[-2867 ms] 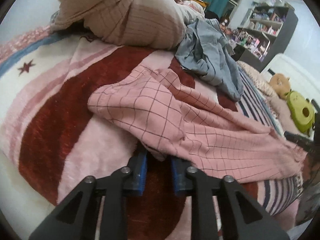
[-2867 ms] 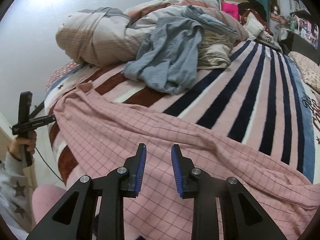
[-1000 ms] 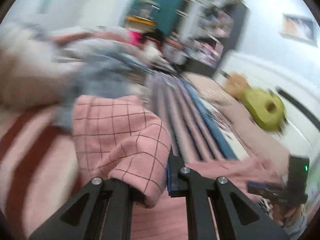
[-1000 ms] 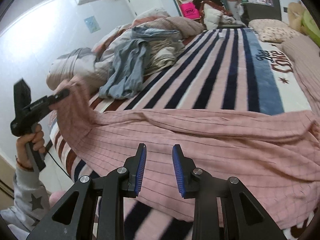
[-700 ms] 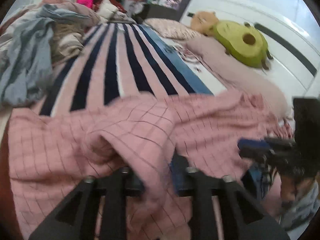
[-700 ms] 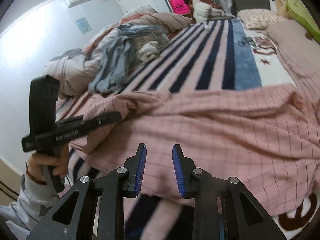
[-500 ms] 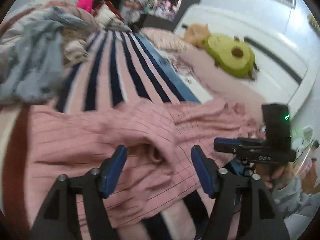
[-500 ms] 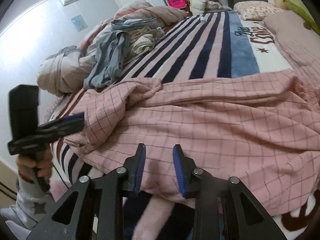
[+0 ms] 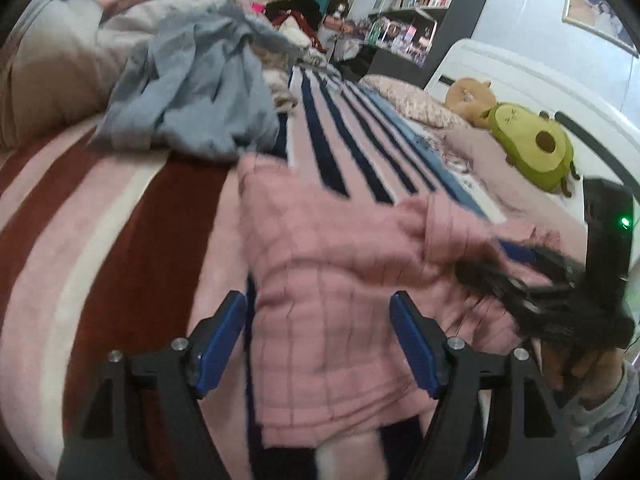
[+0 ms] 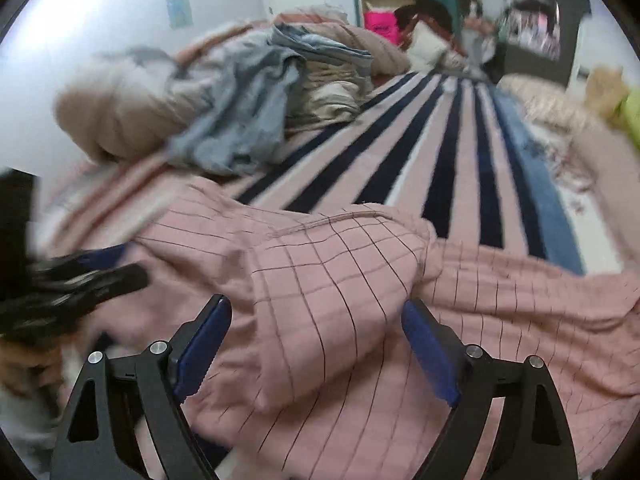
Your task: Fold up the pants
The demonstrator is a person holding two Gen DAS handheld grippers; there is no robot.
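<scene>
The pink checked pants [image 9: 340,280] lie folded over on the striped bed blanket [image 9: 132,220]. My left gripper [image 9: 318,340] is open and empty, its blue pads either side of the folded cloth's near edge. In the right wrist view the pants [image 10: 340,280] show a raised fold lying over the rest of the cloth. My right gripper [image 10: 316,344] is open and empty, just above that fold. The right gripper [image 9: 540,288] appears blurred at the right of the left wrist view. The left gripper [image 10: 80,280] appears blurred at the left of the right wrist view.
A grey-blue garment [image 9: 192,92] and a bundled beige duvet [image 10: 120,112] are heaped at the back of the bed. An avocado plush [image 9: 532,144] and a brown plush [image 9: 468,96] lie by the white headboard [image 9: 520,92]. Shelves [image 9: 412,8] stand beyond the bed.
My left gripper carried one end of the pants across onto the other end, then opened and let go. My right gripper has opened too. Both views are motion-blurred now.
</scene>
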